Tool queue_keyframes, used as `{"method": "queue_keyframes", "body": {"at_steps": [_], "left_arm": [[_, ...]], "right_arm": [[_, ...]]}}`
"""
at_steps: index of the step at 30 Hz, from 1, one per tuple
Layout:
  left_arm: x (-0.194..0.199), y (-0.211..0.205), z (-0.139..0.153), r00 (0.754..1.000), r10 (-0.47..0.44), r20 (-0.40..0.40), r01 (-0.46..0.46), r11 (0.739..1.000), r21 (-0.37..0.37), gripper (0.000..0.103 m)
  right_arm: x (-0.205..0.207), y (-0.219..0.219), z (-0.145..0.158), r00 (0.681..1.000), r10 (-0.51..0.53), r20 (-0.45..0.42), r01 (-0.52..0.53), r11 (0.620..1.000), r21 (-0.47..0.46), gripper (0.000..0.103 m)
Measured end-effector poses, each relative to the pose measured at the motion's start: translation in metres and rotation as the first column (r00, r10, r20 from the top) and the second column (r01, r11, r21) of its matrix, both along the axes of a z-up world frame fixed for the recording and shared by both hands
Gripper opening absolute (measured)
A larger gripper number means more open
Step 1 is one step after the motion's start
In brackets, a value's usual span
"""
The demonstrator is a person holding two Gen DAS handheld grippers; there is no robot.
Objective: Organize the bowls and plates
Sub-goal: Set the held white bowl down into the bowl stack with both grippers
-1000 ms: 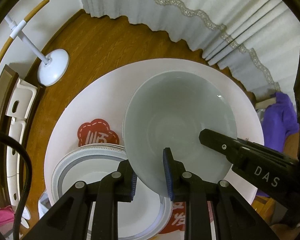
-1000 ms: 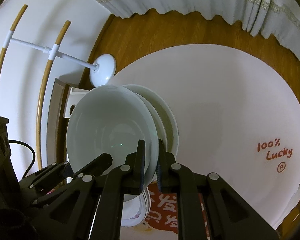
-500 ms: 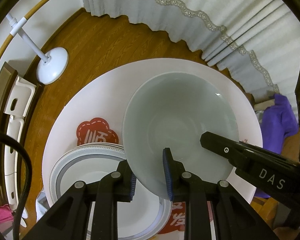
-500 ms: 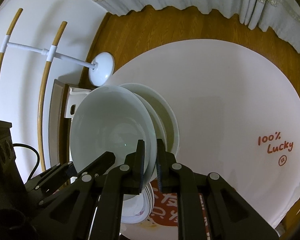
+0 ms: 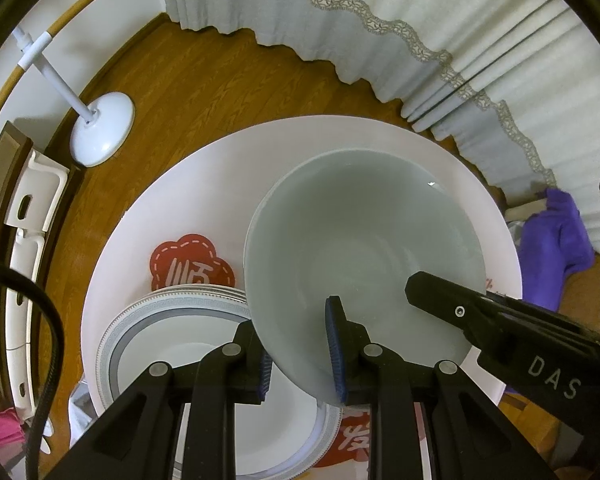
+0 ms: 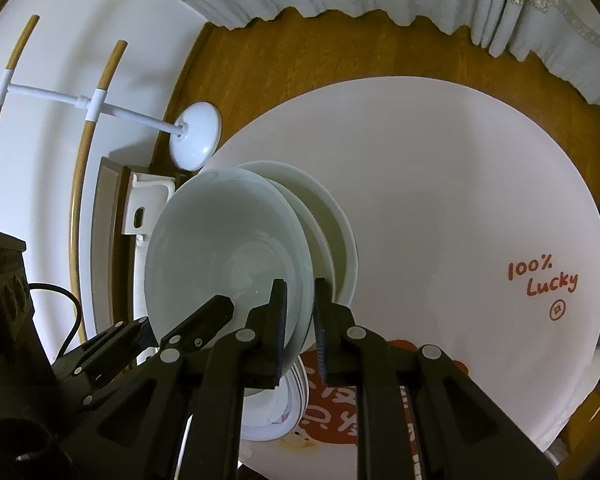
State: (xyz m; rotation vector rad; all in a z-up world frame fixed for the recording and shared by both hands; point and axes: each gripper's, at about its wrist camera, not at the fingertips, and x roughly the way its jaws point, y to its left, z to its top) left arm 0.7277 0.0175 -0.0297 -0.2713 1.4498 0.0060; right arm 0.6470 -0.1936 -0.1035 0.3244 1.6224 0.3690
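Observation:
A pale green bowl [image 5: 360, 248] is held by both grippers above the round white table [image 5: 188, 200]. My left gripper [image 5: 300, 344] is shut on its near rim. My right gripper [image 6: 300, 320] is shut on the opposite rim of the same bowl [image 6: 228, 248]; its black fingers also show in the left wrist view [image 5: 480, 320]. A second pale bowl [image 6: 332, 232] sits on the table just behind and under the held one. A stack of grey-rimmed plates [image 5: 172, 332] lies on the table below the held bowl, at the lower left.
The table [image 6: 460, 184] carries red printed marks and "100% Lucky" [image 6: 540, 280]. A white lamp base [image 5: 104, 128] stands on the wooden floor at the left. Curtains [image 5: 380, 8] hang behind. A purple cloth [image 5: 552, 240] lies at the right.
The bowl, held by both grippers, has shifted slightly; the views have drifted a little. Both grips are unchanged.

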Motion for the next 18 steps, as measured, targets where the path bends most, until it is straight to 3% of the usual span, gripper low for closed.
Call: {"method": "queue_keyframes", "body": {"at_steps": [18], "left_arm": [[0.002,0.000,-0.003,1.000,0.004,-0.003,-0.004,1.000,-0.007,0.021]], "right_arm": [[-0.009,-0.005,0.011,1.000,0.000,0.006,0.000,1.000,-0.004,0.020]]}}
